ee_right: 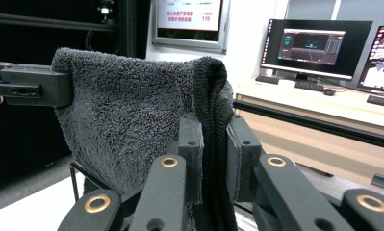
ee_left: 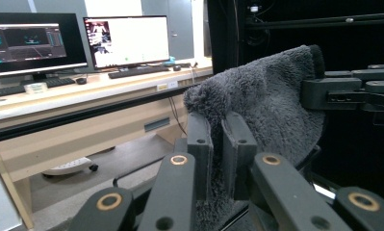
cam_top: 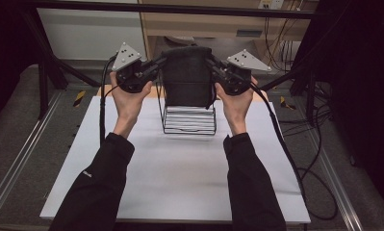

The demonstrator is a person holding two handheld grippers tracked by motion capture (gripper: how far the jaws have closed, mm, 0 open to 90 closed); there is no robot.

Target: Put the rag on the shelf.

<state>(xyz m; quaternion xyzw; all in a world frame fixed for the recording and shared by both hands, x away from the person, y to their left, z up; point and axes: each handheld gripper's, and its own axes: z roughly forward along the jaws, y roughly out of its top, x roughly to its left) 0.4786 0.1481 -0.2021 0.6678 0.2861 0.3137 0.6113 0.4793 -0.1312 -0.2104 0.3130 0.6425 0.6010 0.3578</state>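
Up above the far half of the table, a dark grey fleecy towel (cam_top: pixel 187 72) hangs stretched between the two grippers, held by its upper corners so that its body drops straight down as a flat panel. Its lower edge reaches the top of a black wire rack (cam_top: pixel 189 120), which stands on the white table top (cam_top: pixel 180 183) directly below; whether the cloth touches the wire cannot be told. The left gripper (cam_top: pixel 156 67) is clamped on the towel's left upper corner: in the left gripper view its two black jaws stand close together with a fold of the pile pinched between them (ee_left: pixel 217 139), and the cloth bulges out above the pads. The right gripper (cam_top: pixel 213 65) is likewise clamped on the right upper corner; in the right gripper view a thick doubled edge of the towel (ee_right: pixel 213 120) runs down between its jaws. Each gripper view also catches the other gripper's jaw gripping the far corner. Both hands, left (cam_top: pixel 129 98) and right (cam_top: pixel 235 103), grasp the gripper bodies from below, with black sleeves running back to the near edge. Black cables trail from the grippers down both sides of the table. Beyond stands a desk with lit monitors (ee_left: pixel 127 41) and keyboards.
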